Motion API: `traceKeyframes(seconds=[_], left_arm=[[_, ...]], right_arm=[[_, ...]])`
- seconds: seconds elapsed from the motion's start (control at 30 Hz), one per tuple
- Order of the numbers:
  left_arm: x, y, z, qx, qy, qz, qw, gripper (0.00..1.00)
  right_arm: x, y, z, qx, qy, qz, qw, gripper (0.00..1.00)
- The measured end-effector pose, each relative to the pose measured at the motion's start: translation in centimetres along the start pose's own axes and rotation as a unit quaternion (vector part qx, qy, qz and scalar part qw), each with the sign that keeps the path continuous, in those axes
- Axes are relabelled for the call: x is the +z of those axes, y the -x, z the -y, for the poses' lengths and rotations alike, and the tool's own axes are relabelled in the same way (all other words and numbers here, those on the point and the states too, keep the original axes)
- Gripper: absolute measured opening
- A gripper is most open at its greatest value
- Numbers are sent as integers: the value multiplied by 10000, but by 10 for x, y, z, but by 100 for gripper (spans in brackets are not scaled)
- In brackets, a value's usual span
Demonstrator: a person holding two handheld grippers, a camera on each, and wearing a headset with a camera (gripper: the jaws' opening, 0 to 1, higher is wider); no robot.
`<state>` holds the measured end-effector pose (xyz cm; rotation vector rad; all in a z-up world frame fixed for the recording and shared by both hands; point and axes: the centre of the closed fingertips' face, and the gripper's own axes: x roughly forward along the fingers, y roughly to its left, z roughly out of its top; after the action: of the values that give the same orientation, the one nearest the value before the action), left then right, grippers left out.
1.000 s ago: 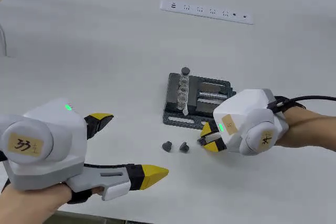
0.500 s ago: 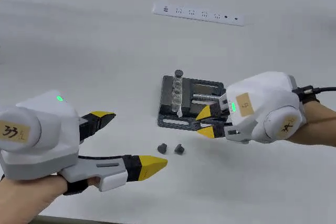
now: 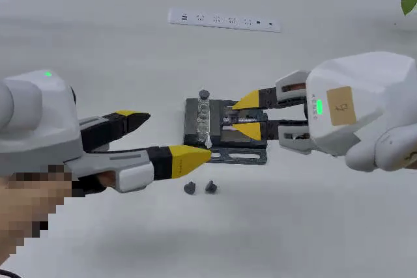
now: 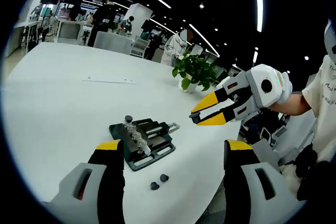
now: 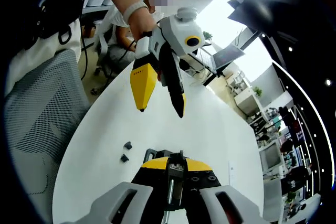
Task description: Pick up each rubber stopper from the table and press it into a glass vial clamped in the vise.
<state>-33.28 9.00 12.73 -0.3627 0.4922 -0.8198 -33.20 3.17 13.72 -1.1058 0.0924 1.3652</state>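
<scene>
A small black vise (image 3: 251,153) stands mid-table and clamps a row of glass vials (image 3: 203,120); the far vial carries a dark stopper (image 3: 204,94). Two loose rubber stoppers (image 3: 189,187) (image 3: 210,187) lie in front of the vise, and they also show in the gripper views (image 4: 155,185) (image 5: 124,158). My left gripper (image 3: 166,138) hovers wide open, left of the vise, holding nothing. My right gripper (image 3: 240,116) hangs above the vise's right side, its jaws a little apart and bare. Each gripper faces the other (image 4: 195,118) (image 5: 160,106).
A white power strip (image 3: 225,19) lies at the far side of the white table. A potted plant (image 4: 195,69) stands past the table's edge. A mesh chair (image 5: 31,114) and seated people are beside the table.
The right gripper has risen from beside the two loose stoppers to above the vise, with its jaws parted. The left gripper has lifted and moved toward the vise. Both stoppers stay on the table.
</scene>
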Motion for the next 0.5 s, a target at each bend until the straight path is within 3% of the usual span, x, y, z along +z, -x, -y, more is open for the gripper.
traceKeyframes(seconds=[0.1,0.27,0.43,0.5], left_arm=[[13,-5,8,-229,154,152,9995,68],[21,-16,23,-544,202,118,9982,60],[28,-23,45,-1033,371,139,9939,46],[33,-25,52,-1198,650,202,9905,42]], right_arm=[[10,9,6,-138,76,62,9999,6],[23,21,12,-346,155,130,9992,6],[26,28,14,-509,191,139,9984,6],[26,30,13,-546,183,137,9982,6]])
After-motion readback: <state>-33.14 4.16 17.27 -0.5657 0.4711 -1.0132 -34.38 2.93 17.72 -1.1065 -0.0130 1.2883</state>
